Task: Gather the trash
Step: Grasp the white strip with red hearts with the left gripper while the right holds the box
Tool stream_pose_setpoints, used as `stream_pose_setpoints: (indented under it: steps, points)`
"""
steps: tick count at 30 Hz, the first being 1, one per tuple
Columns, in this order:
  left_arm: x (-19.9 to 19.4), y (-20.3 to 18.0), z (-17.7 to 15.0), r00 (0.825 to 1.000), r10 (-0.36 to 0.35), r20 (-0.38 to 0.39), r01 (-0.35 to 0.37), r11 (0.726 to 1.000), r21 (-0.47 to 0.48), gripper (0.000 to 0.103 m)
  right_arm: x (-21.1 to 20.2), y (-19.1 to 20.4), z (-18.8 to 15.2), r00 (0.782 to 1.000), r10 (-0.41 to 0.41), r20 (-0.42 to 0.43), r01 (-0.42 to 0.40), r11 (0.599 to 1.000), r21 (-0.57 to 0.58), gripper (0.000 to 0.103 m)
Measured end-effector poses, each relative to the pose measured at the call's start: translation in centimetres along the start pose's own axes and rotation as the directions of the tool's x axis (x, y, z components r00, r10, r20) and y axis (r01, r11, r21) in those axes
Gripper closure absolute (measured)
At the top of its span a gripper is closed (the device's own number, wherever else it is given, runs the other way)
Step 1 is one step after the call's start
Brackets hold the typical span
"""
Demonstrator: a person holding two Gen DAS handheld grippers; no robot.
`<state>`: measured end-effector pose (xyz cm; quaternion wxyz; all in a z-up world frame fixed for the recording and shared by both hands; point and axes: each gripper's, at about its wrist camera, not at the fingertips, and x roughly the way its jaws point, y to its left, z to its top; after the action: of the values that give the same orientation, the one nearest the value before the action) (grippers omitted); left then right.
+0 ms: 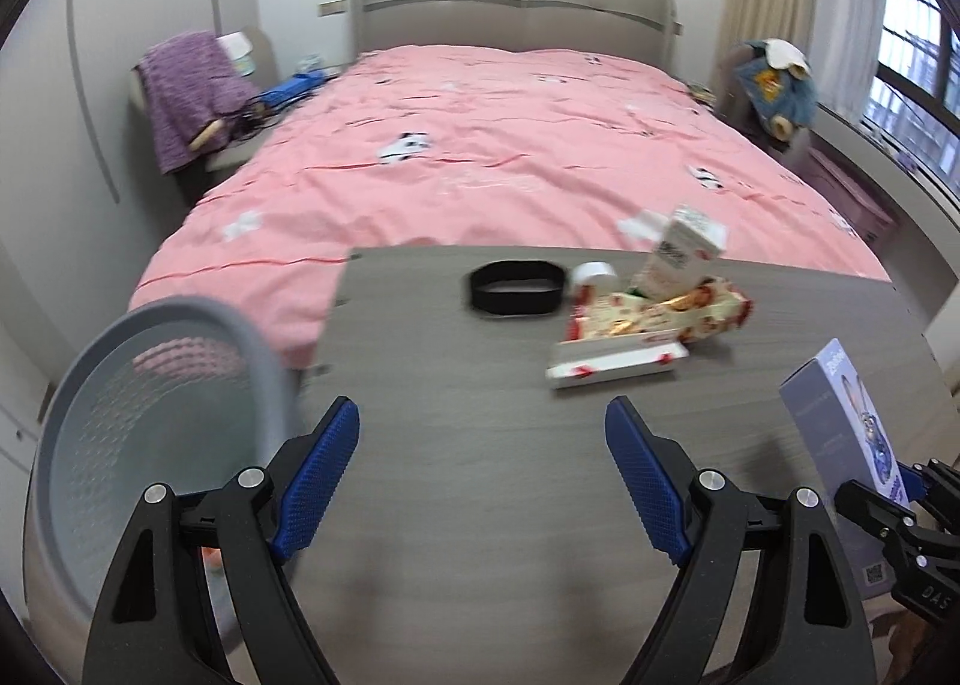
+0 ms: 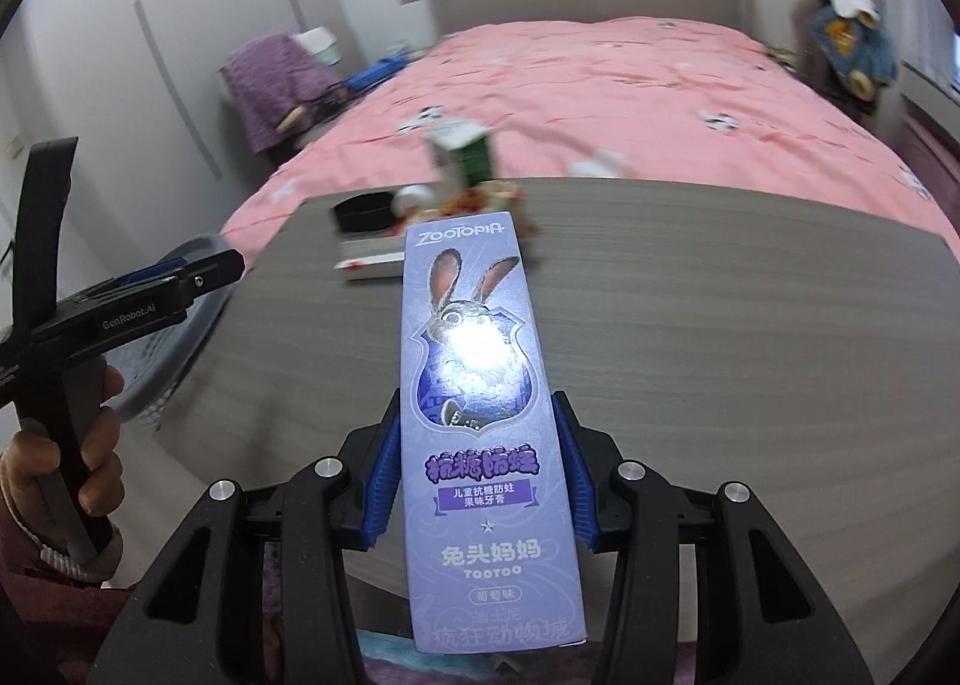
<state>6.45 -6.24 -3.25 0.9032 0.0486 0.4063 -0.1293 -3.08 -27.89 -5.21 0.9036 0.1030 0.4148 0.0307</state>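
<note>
A purple Zootopia toothpaste box [image 2: 474, 385] is clamped lengthwise between the blue pads of my right gripper [image 2: 477, 415], held above the grey wooden table [image 2: 720, 355]. The left wrist view shows that box [image 1: 840, 427] at the right edge. My left gripper [image 1: 483, 421] stands wide open over the table's near side with nothing between its fingers. A grey mesh waste basket [image 1: 150, 427] stands just left of it, beside the table. Further back lie a torn red-and-white snack box [image 1: 618, 364], a patterned wrapper [image 1: 690, 313] and a tilted white carton [image 1: 678, 259].
A black ring-shaped band [image 1: 516, 295] and a white tape roll [image 1: 591, 274] lie near the table's far edge. Beyond is a bed with a pink cover [image 1: 480, 144]. A purple-draped chair [image 1: 186, 96] is at the back left. A hand [image 2: 96, 445] holds the left gripper's handle.
</note>
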Motion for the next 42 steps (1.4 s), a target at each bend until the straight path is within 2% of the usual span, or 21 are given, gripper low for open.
stream_pose_setpoints:
  steps: [3, 11, 17, 22, 27, 32, 42]
  points:
    - [1.5, -2.1, 0.7, 0.999, -0.037, -0.029, 0.037, 0.999, 0.021, 0.022, -0.6, -1.8, -0.4, 1.0, -0.016, 0.02, 0.016, 0.999, 0.033, 0.058]
    - [5.3, -5.9, 1.8, 0.996, -0.029, -0.078, 0.033, 0.998, 0.049, 0.019, -1.8, -4.9, -0.8, 0.998, -0.008, 0.066, 0.002, 0.996, 0.089, 0.058]
    - [6.9, -7.7, 2.1, 0.994, -0.052, -0.1, 0.059, 0.996, 0.061, 0.019, -2.2, -6.2, -1.1, 0.997, 0.008, 0.081, -0.017, 0.993, 0.117, 0.058]
    - [7.8, -8.2, 2.1, 0.993, -0.048, -0.105, 0.054, 0.997, 0.06, 0.019, -2.2, -6.6, -1.1, 0.996, 0.01, 0.085, -0.02, 0.992, 0.121, 0.058]
    - [8.8, -8.8, 2.4, 0.994, -0.002, -0.108, 0.011, 0.996, 0.089, 0.019, -2.4, -6.9, -0.9, 0.996, 0.016, 0.092, -0.028, 0.991, 0.131, 0.058]
    - [9.4, -8.8, 2.5, 0.993, 0.008, -0.119, 0.002, 0.996, 0.085, 0.019, -2.4, -7.0, -1.1, 0.996, 0.022, 0.091, -0.034, 0.991, 0.133, 0.058]
    - [10.0, -8.8, 2.8, 0.994, 0.047, -0.102, -0.038, 0.995, 0.095, 0.02, -2.3, -7.0, -1.0, 0.996, 0.031, 0.088, -0.043, 0.99, 0.136, 0.058]
